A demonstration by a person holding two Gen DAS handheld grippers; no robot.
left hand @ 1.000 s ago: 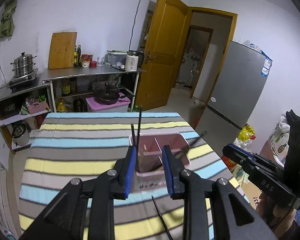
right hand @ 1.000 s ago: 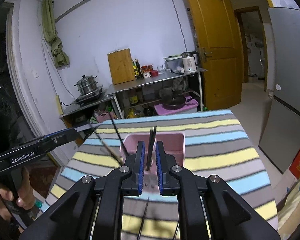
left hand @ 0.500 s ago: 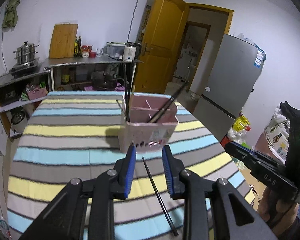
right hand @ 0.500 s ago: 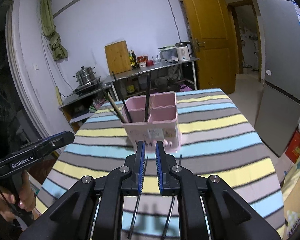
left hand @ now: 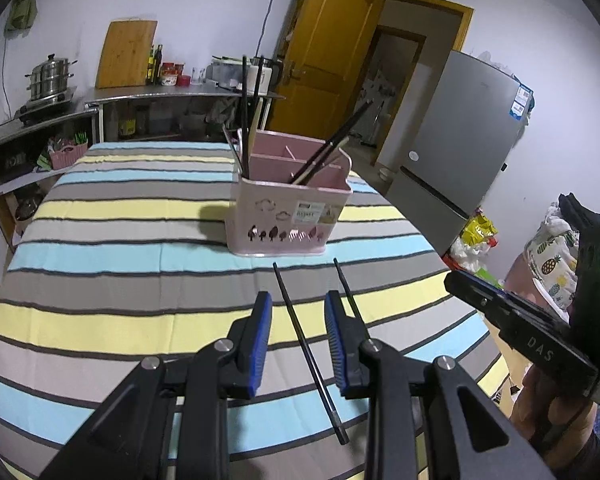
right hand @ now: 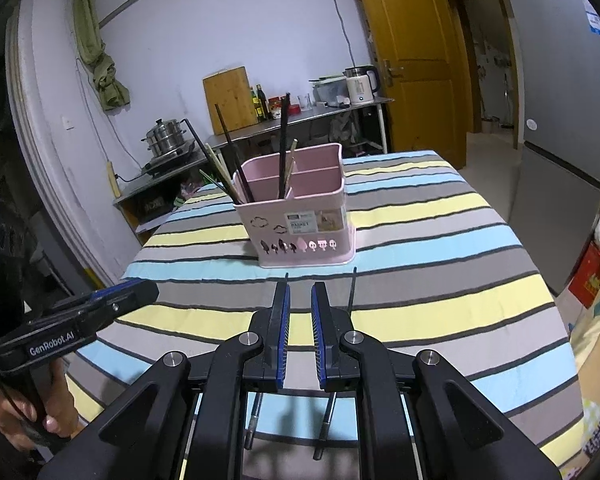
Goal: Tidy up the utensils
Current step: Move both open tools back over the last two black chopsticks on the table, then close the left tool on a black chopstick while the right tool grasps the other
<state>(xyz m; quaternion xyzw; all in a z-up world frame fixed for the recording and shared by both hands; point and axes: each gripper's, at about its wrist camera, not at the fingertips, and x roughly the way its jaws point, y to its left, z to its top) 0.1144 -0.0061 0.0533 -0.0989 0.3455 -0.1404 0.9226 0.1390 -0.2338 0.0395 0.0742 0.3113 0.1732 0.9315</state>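
Note:
A pink utensil holder (left hand: 288,208) stands on the striped tablecloth (left hand: 112,248), with several chopsticks upright in its compartments; it also shows in the right wrist view (right hand: 300,224). Two black chopsticks lie on the cloth in front of it. My left gripper (left hand: 296,312) is open above one black chopstick (left hand: 300,336), its jaws on either side; the other chopstick (left hand: 346,292) lies just right. My right gripper (right hand: 300,300) is open with a narrow gap and empty; one chopstick (right hand: 351,288) lies to its right, and the end of the other (right hand: 254,420) shows beneath it.
A steel counter (right hand: 300,114) with a kettle, bottles, cutting board and a steamer pot stands behind the table. A grey fridge (left hand: 460,152) and yellow door (left hand: 324,56) are to the right. Bags and cloth lie past the table's right edge.
Both grippers pulled back from the holder and dropped toward the cloth. The chopstick the right gripper held now stands in the holder. The left gripper now straddles a lying chopstick.

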